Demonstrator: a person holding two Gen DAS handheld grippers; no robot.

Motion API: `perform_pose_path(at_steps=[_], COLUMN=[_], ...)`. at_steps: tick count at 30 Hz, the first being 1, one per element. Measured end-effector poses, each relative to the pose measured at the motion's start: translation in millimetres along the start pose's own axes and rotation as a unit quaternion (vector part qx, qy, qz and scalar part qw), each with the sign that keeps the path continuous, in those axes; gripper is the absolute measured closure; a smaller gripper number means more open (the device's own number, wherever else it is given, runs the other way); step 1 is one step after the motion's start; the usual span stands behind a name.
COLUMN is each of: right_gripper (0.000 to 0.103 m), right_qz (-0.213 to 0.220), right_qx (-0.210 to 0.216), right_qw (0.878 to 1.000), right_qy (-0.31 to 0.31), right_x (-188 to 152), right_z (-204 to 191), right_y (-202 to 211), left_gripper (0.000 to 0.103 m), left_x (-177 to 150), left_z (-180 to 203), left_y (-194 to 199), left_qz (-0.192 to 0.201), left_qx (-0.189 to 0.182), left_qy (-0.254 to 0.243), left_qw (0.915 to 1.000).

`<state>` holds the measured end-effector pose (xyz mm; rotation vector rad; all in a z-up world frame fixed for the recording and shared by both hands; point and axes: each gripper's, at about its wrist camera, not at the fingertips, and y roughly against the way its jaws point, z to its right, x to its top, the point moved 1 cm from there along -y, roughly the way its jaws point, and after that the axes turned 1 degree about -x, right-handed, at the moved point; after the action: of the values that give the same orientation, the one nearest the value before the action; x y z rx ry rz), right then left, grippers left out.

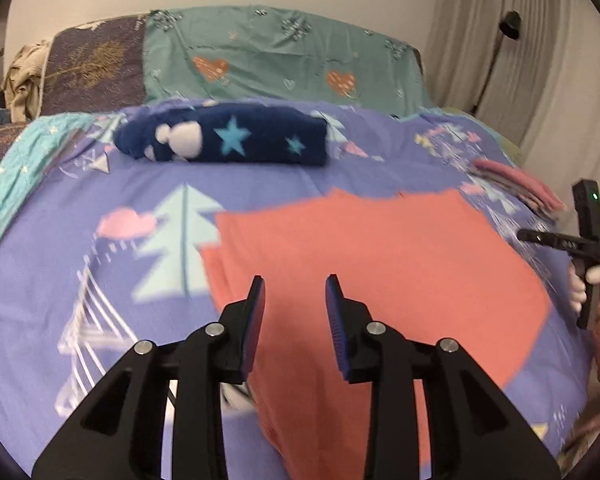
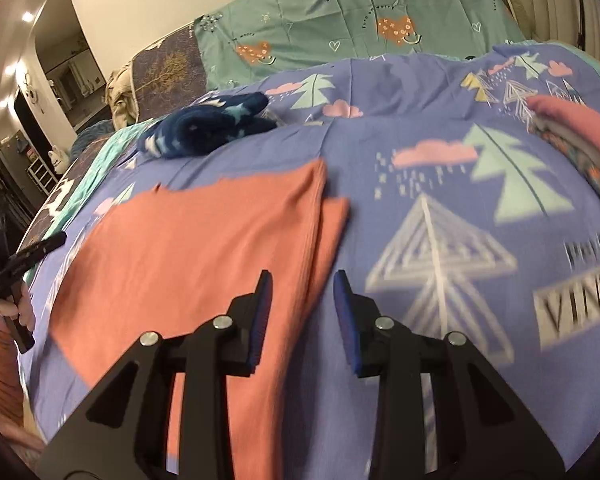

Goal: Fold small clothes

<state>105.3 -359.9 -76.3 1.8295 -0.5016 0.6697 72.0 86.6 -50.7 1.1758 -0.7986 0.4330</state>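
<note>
A salmon-pink cloth point(image 1: 380, 280) point(image 2: 204, 248) lies flat on the purple tree-print bedspread point(image 1: 60, 280) point(image 2: 440, 168), with a folded layer showing along one side. My left gripper point(image 1: 295, 282) hovers over the cloth's near left part, jaws apart with nothing between the blue pads. Over the cloth's right edge is my right gripper point(image 2: 302, 277), which also stands open and empty. Each view shows the other gripper in a hand at its border, in the left wrist view at the right point(image 1: 580, 248) and in the right wrist view at the left point(image 2: 16, 268).
A rolled navy star-print fleece point(image 1: 224, 138) point(image 2: 208, 124) lies farther back on the bed. A stack of folded pink and patterned clothes point(image 1: 520, 188) point(image 2: 580, 136) sits at the right. Teal heart-print pillows point(image 1: 280, 52) line the head end; curtains point(image 1: 540, 60) hang at the right.
</note>
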Motion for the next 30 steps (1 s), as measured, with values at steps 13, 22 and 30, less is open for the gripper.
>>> perform_pose_path(at_steps=[13,22,30], right_gripper=[0.07,0.07,0.069], right_qz=[0.0,-0.036,-0.066], right_qx=[-0.01,0.037,0.078], right_qw=[0.998,0.994,0.992], right_qy=[-0.056,-0.1,-0.069], right_x=[-22.2,30.8,47.8], right_z=[20.2,61.5,64.7], right_y=[23.4,-8.1,-37.5], left_gripper=[0.066,0.053,0.048], left_x=[-11.4,-9.8,-12.7], left_z=[98.4,294.3,342.1], left_y=[15.7,-77.8,-120.6], left_qz=[-0.013,-0.09,-0.108], left_qx=[0.001,-0.103,-0.003], left_qy=[-0.084,-0.169,-0.197], left_qw=[0.9964,0.976,0.9745])
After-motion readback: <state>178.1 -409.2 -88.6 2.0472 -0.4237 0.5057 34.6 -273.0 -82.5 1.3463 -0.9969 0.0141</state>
